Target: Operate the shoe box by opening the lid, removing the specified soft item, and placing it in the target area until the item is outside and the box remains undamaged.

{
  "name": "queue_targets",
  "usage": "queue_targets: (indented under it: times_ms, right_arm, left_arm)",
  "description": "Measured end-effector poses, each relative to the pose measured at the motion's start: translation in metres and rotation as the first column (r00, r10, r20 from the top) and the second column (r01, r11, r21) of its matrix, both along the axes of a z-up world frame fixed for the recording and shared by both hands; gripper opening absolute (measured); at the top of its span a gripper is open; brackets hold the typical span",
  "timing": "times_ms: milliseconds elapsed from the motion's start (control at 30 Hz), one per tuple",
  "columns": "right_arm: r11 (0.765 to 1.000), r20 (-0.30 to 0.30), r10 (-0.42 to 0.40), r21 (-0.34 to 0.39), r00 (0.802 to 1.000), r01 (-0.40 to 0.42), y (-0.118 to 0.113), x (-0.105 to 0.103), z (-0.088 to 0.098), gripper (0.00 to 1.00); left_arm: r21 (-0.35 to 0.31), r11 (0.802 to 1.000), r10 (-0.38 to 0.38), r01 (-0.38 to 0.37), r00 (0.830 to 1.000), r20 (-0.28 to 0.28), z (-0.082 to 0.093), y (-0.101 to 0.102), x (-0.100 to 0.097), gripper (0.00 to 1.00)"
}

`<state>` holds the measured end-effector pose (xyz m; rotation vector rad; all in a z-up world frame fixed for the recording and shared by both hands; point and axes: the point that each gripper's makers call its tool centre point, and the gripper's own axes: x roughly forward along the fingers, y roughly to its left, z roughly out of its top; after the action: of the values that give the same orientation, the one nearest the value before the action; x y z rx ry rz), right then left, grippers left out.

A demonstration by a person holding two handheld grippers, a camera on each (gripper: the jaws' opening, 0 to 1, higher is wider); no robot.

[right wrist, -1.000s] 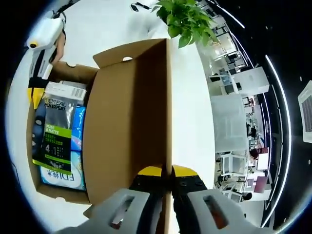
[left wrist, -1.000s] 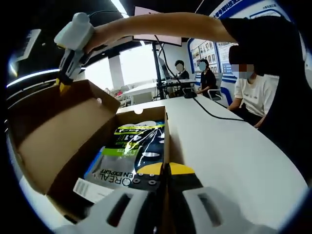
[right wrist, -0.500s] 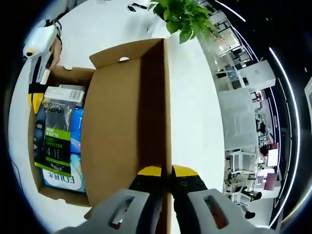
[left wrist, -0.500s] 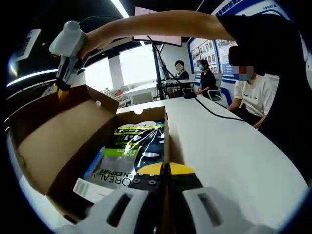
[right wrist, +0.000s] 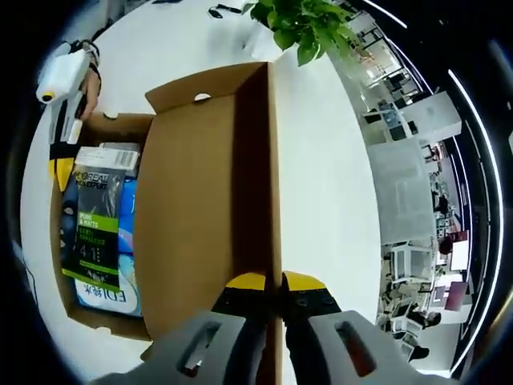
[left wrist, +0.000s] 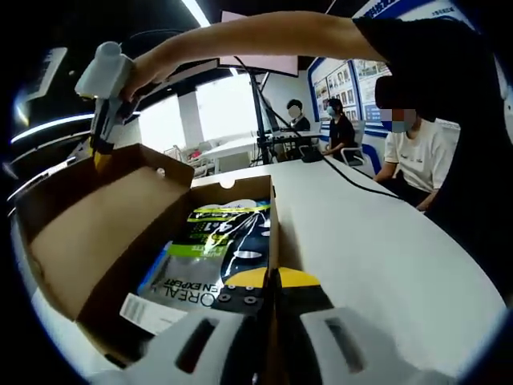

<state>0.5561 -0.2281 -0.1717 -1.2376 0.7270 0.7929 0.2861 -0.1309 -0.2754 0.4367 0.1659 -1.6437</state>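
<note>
Both hand-held grippers clamp edges of the open brown cardboard shoe box (right wrist: 200,200) on the white tabletop (left wrist: 385,241).

In the left gripper view, the left hand-held gripper (left wrist: 271,282) has its yellow-tipped jaws pinched together on the box's side wall. In the right gripper view, the right hand-held gripper (right wrist: 275,282) is closed on the raised lid's edge (right wrist: 272,160). The soft black-and-green printed pouch (left wrist: 212,249) lies inside the box, on a blue packet (right wrist: 124,241). Seated people (left wrist: 417,152) and a green potted plant (right wrist: 300,28) are beyond.

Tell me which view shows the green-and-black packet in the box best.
The left gripper view: the packet lies close, its print large. In the right gripper view the packet is smaller, seen from above beside the raised lid.
</note>
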Motion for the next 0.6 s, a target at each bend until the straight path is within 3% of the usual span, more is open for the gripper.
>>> queue_targets:
  times_ms: [600]
  right_arm:
    - [0.999,-0.005,-0.043,0.025,0.999,0.043,-0.003,0.015,-0.021,0.08]
  left_arm:
    - [-0.002,1.0,0.0,0.0,1.0,-0.001,0.0,0.0,-0.001,0.02]
